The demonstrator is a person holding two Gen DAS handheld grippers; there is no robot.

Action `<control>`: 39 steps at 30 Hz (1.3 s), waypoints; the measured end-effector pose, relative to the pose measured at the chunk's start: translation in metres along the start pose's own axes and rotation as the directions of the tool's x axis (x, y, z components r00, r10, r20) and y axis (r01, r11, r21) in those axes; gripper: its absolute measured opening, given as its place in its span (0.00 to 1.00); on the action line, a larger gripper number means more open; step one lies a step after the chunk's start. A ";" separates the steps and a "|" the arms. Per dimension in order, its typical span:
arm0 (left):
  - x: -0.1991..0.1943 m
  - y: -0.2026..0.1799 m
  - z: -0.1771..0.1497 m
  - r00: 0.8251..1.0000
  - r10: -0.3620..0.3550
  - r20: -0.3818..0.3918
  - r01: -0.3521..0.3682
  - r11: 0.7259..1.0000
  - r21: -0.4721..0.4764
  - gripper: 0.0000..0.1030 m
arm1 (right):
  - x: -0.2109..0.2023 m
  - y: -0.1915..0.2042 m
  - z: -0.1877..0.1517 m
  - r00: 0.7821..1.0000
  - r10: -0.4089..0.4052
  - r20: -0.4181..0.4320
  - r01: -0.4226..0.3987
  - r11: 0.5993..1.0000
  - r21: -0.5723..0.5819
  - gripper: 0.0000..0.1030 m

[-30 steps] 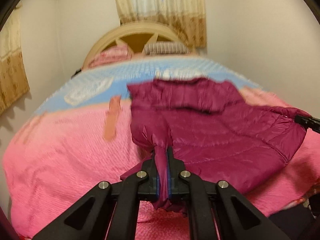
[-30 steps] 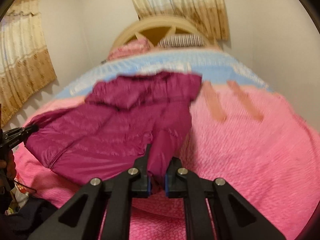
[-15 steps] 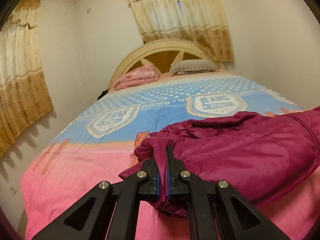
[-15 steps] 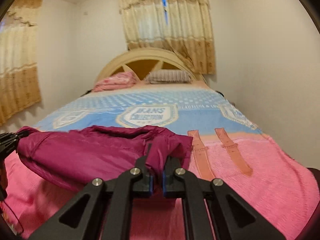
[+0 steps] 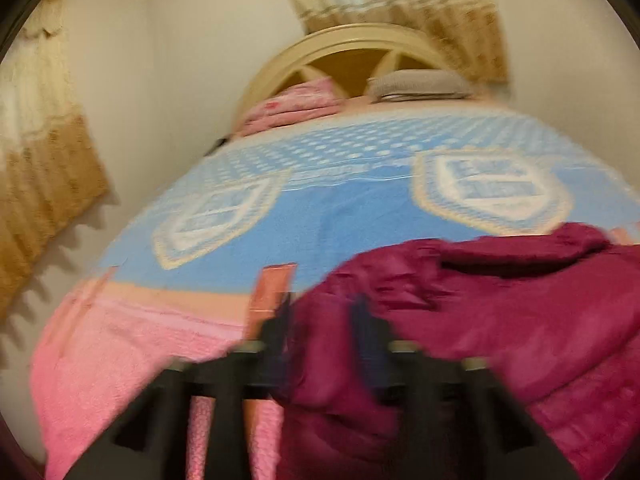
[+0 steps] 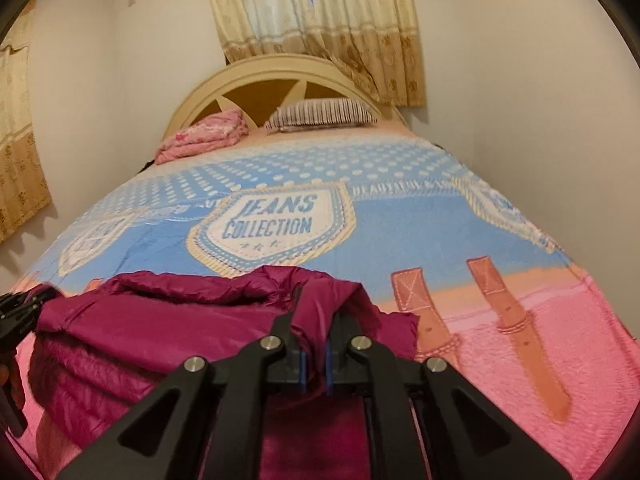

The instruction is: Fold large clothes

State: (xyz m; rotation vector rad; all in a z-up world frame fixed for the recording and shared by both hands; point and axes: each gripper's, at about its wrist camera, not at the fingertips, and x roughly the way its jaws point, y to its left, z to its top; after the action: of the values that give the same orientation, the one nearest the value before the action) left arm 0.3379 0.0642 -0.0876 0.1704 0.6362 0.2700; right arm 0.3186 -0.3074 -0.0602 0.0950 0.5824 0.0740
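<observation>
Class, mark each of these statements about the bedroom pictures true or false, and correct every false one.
1. The right gripper is shut on the maroon jacket. True.
2. The left gripper is clamped tight on the jacket. False: its jaws have just been opening and stand apart, with jacket fabric still between them.
3. The jacket lies on the pillows at the headboard. False: it lies at the near, pink end of the bedspread; the striped pillow is far behind it.
4. A folded pink blanket sits beside the striped pillow. True.
5. The shield on the bedspread reads JEANS COLLECTION. True.
</observation>
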 end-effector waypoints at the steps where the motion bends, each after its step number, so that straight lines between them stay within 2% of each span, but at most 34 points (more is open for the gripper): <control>1: 0.002 0.002 0.001 0.999 0.022 0.028 -0.021 0.999 -0.024 0.72 | 0.007 -0.001 0.000 1.000 -0.002 -0.004 0.002 1.000 0.012 0.14; 2: 0.002 0.006 0.003 0.998 0.026 0.055 -0.022 0.998 -0.059 0.83 | 0.018 -0.005 -0.001 1.000 -0.007 -0.012 0.007 0.999 0.034 0.16; 3: 0.002 0.011 0.006 0.997 0.033 0.073 -0.026 0.995 -0.092 0.90 | 0.024 -0.009 -0.001 1.000 -0.013 -0.018 0.013 0.999 0.048 0.25; 4: 0.002 0.016 0.010 0.995 0.056 0.088 -0.045 0.991 -0.128 0.92 | 0.030 -0.014 -0.001 0.999 -0.032 -0.017 0.033 0.997 0.066 0.43; 6: 0.007 0.021 0.016 0.993 0.067 0.097 -0.052 0.987 -0.152 0.93 | 0.034 -0.021 0.002 0.999 -0.054 0.007 0.053 0.993 0.105 0.66; 9: 0.022 0.021 0.023 0.985 0.149 0.082 -0.135 0.978 -0.158 0.93 | 0.044 -0.021 0.008 0.999 -0.051 0.013 0.050 0.992 0.113 0.67; 11: 0.031 0.024 0.028 0.982 0.172 0.076 -0.157 0.971 -0.178 0.93 | 0.050 -0.015 0.010 0.998 -0.064 0.018 0.062 0.994 0.090 0.67; 14: 0.050 0.024 0.037 0.968 0.248 0.024 -0.240 0.952 -0.189 0.93 | 0.061 -0.007 0.010 0.991 -0.134 0.031 0.133 0.991 0.032 0.68; 18: 0.064 0.024 0.053 0.966 0.257 0.009 -0.250 0.945 -0.213 0.93 | 0.076 -0.004 0.013 0.983 -0.181 0.021 0.181 0.983 0.014 0.76; 22: 0.068 0.028 0.066 0.961 0.276 0.018 -0.266 0.940 -0.211 0.93 | 0.088 -0.007 0.022 0.978 -0.209 0.007 0.209 0.978 0.008 0.77; 27: 0.063 0.045 0.072 0.956 0.294 0.010 -0.282 0.927 -0.246 0.93 | 0.080 -0.008 0.027 0.967 -0.247 0.057 0.246 0.969 0.029 0.87; 30: 0.046 0.054 0.067 0.950 0.311 0.033 -0.290 0.916 -0.278 0.93 | 0.068 -0.004 0.028 0.960 -0.261 0.104 0.260 0.965 0.030 0.90; 33: 0.024 0.048 0.058 0.948 0.306 0.087 -0.272 0.922 -0.274 0.93 | 0.054 0.004 0.029 0.953 -0.268 0.139 0.266 0.963 0.036 0.95; 36: 0.008 0.027 0.049 0.947 0.294 0.127 -0.259 0.937 -0.236 0.93 | 0.049 0.021 0.027 0.955 -0.254 0.152 0.258 0.966 -0.010 0.96; 39: 0.002 0.004 0.039 0.957 0.253 0.143 -0.223 0.955 -0.197 0.93 | 0.046 0.044 0.022 0.962 -0.226 0.154 0.239 0.968 -0.074 0.96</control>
State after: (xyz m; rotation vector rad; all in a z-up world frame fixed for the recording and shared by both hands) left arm 0.3624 0.0661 -0.0573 0.0951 0.4214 0.5398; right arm 0.3674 -0.2610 -0.0626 -0.0584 0.4412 -0.1340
